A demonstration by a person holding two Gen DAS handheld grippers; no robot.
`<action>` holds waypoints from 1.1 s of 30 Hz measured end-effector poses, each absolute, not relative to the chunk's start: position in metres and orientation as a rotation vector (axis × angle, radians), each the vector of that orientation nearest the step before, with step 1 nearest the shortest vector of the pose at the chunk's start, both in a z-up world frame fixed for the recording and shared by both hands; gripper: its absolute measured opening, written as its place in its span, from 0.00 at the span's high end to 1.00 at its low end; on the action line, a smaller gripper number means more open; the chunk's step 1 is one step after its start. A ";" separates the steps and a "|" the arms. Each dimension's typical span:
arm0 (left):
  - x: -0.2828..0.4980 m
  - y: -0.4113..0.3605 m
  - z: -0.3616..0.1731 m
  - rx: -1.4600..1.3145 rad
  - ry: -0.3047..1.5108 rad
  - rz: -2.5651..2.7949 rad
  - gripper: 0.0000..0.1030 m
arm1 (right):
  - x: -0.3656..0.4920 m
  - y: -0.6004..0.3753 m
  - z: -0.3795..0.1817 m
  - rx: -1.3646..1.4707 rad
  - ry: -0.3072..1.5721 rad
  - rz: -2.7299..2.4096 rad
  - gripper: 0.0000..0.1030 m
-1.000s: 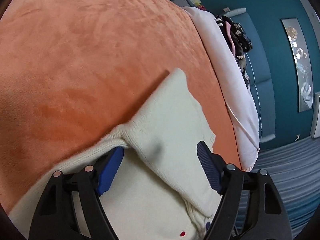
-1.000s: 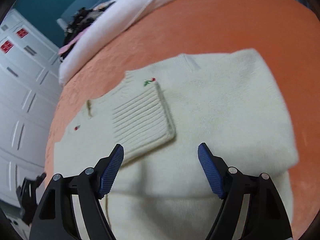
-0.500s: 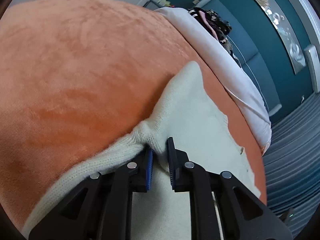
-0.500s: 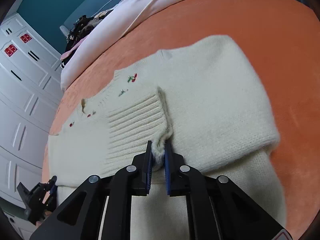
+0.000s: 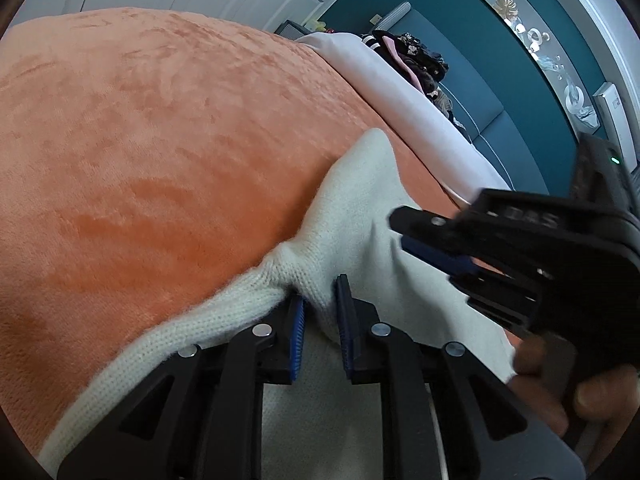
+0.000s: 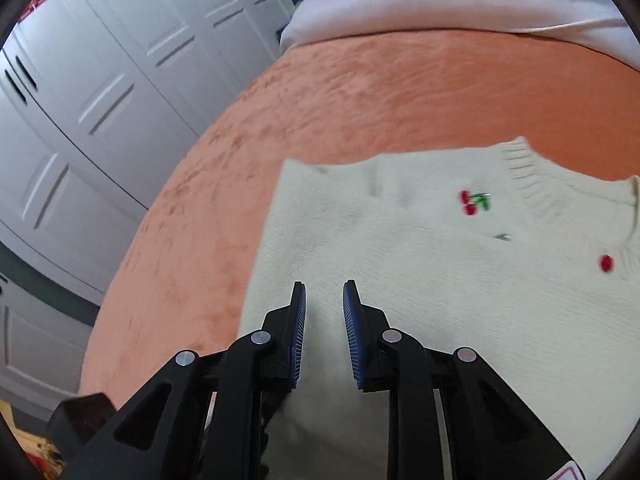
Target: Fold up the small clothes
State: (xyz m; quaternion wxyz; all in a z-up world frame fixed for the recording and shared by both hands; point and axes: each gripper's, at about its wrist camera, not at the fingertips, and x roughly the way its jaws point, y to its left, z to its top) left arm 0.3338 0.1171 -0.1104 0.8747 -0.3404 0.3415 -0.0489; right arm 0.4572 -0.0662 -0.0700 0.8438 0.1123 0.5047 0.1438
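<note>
Sweater (image 5: 360, 208) fold looks mid-way to me: cream knit spread on the fuzzy orange blanket (image 5: 140, 140), and both claws seem to be carrying one side across.

Left claw (image 5: 320, 312) is clenched on a bunched ridge of the knit, pinched right between its blue pads, with the thick rolled edge trailing off to its left and the rest of the fabric stretching ahead of it. Right claw (image 6: 324, 320) has its pads close together with a narrow gap; the knit lies right under and ahead of the tips, but I honestly can't tell if it's got any fabric.

Ahead and right of it are the ribbed neckline (image 6: 528, 184) and little embroidered cherries (image 6: 474, 202).

Next move, I'd guess: keep both corners level while laying the flap over, since this soft, stretchy knit will sag and skew if one side leads.
</note>
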 end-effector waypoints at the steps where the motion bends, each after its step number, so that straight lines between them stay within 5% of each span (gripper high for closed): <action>1: 0.334 0.117 -0.112 -0.711 0.711 -0.105 0.85 | 0.465 -0.063 -0.077 0.219 1.080 0.291 0.82; 2: 0.333 0.118 -0.113 -0.711 0.709 -0.107 0.85 | 0.471 -0.070 -0.082 0.214 1.084 0.277 0.95; 3: 0.332 0.118 -0.113 -0.712 0.706 -0.110 0.85 | 0.475 -0.084 -0.086 0.236 1.084 0.264 0.97; 10: 0.330 0.116 -0.114 -0.705 0.696 -0.117 0.85 | 0.388 -0.306 -0.068 0.458 0.949 -0.018 1.00; 13: 0.329 0.114 -0.113 -0.702 0.699 -0.114 0.85 | 0.333 -0.366 -0.047 0.439 0.916 -0.191 0.84; 14: 0.328 0.113 -0.113 -0.700 0.700 -0.112 0.85 | 0.316 -0.379 -0.042 0.457 0.909 -0.216 0.75; 15: 0.328 0.113 -0.111 -0.698 0.702 -0.109 0.85 | 0.302 -0.389 -0.040 0.479 0.904 -0.231 0.57; 17: 0.329 0.112 -0.108 -0.691 0.714 -0.098 0.85 | 0.287 -0.396 -0.046 0.536 0.917 -0.221 0.43; 19: 0.331 0.109 -0.101 -0.676 0.744 -0.066 0.85 | 0.287 -0.385 -0.057 0.522 0.956 -0.208 0.55; 20: 0.332 0.108 -0.094 -0.666 0.760 -0.044 0.86 | 0.297 -0.369 -0.059 0.487 0.972 -0.185 0.78; 21: 0.332 0.109 -0.086 -0.669 0.755 -0.029 0.87 | 0.306 -0.353 -0.055 0.454 0.974 -0.159 0.88; 26: 0.338 0.116 -0.068 -0.643 0.737 -0.004 0.85 | 0.300 -0.338 0.016 0.457 0.726 -0.074 0.91; 31: 0.344 0.107 -0.082 -0.531 0.828 0.009 0.84 | 0.319 -0.356 -0.077 0.430 1.011 -0.154 0.91; 33: 0.339 0.111 -0.072 -0.545 0.861 -0.010 0.67 | 0.296 -0.357 -0.058 0.447 0.950 -0.167 0.72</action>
